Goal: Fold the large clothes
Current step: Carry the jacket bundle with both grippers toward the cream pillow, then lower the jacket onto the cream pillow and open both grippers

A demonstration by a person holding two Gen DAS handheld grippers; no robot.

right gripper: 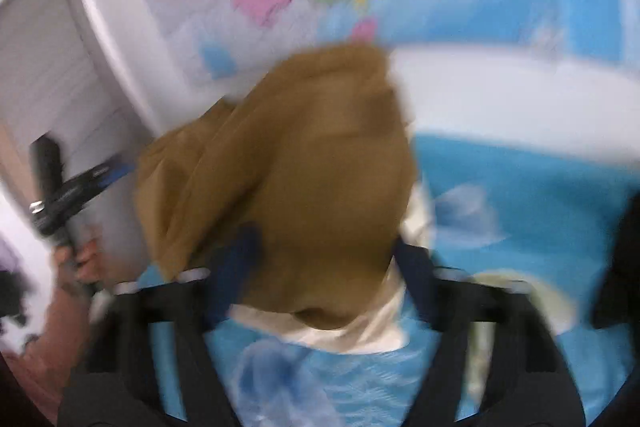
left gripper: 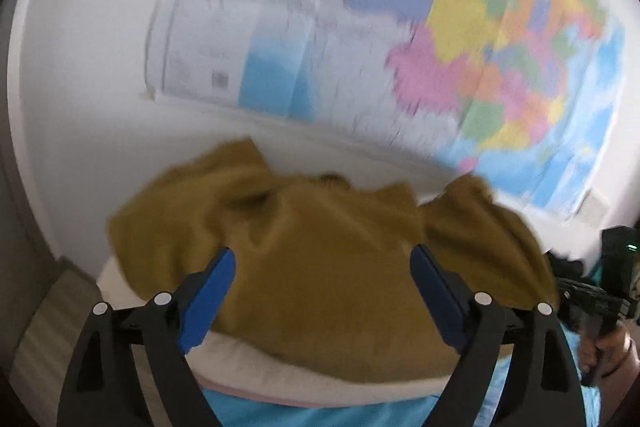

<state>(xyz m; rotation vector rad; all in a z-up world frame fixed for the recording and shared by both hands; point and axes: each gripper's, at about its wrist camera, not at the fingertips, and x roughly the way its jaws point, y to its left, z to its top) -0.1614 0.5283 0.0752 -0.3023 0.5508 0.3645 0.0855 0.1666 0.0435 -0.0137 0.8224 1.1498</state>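
Behind both of your grippers hangs a coloured wall map (left gripper: 460,39), blurred by motion, on a white wall (left gripper: 88,67). Below them lies a blue patterned bedsheet (right gripper: 500,195).

Task object: the mustard-brown garment (left gripper: 320,259) is bunched and creased, with a cream lining (left gripper: 320,379) showing at its near edge. It lies directly ahead of your left gripper (left gripper: 322,291), whose blue pads (left gripper: 208,299) stand wide apart; the cloth fills the gap between them, and no pad visibly presses on it.

Right wrist view: the same garment (right gripper: 288,187) rises ahead of your right gripper (right gripper: 320,267), between its dark fingers (right gripper: 236,259). The jaws stand partly closed, but blur hides whether they pinch the cloth.

Differences between views: only the right view shows a grey door (right gripper: 44,75) and your left hand (right gripper: 80,259) gripping its handle; only the left view shows wood-grain flooring (left gripper: 60,307) and your right hand (left gripper: 608,347).
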